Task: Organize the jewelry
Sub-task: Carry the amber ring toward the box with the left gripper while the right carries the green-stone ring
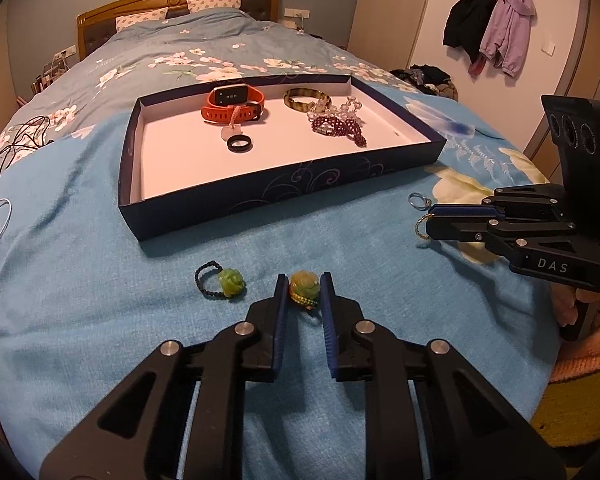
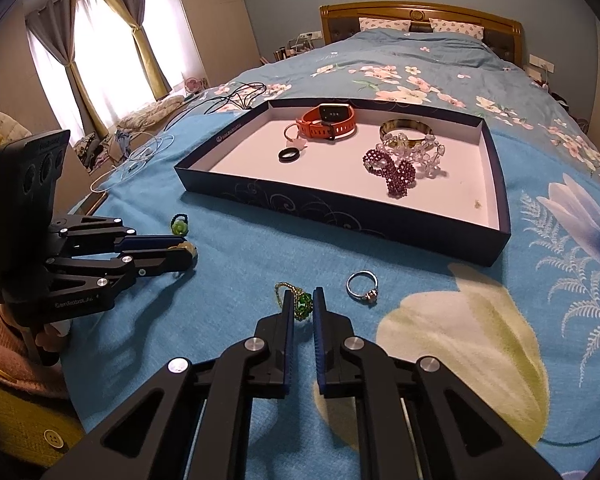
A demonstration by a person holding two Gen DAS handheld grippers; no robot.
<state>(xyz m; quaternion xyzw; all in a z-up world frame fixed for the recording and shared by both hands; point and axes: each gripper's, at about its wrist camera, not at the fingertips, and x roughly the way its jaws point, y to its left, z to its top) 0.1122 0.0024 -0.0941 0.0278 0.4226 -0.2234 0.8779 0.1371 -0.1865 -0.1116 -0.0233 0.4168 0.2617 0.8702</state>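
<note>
From your left wrist view, your left tool (image 1: 304, 286) pinches the yellow-green carved stone bead ring with braided cord (image 1: 304, 289) on the blue floral bedspread (image 1: 100, 248), just beside a green carved bead ring on black cord (image 1: 220, 285), near the dark-blue shallow cardboard tray (image 1: 260, 196).

From your right wrist view, your right tool (image 2: 301, 304) clamps the green beaded ring (image 2: 302, 302); a silver ring (image 2: 363, 286) lies just beside.

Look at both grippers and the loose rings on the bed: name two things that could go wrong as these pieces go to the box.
1. The left gripper pinches only the rounded yellow-green stone ring; it may slip out.
2. The right gripper is shut on the small green bead ring; its thin beaded loop could snag the soft blue blanket when lifted.
3. The silver ring and green stone ring lie close by and could be knocked.
</note>
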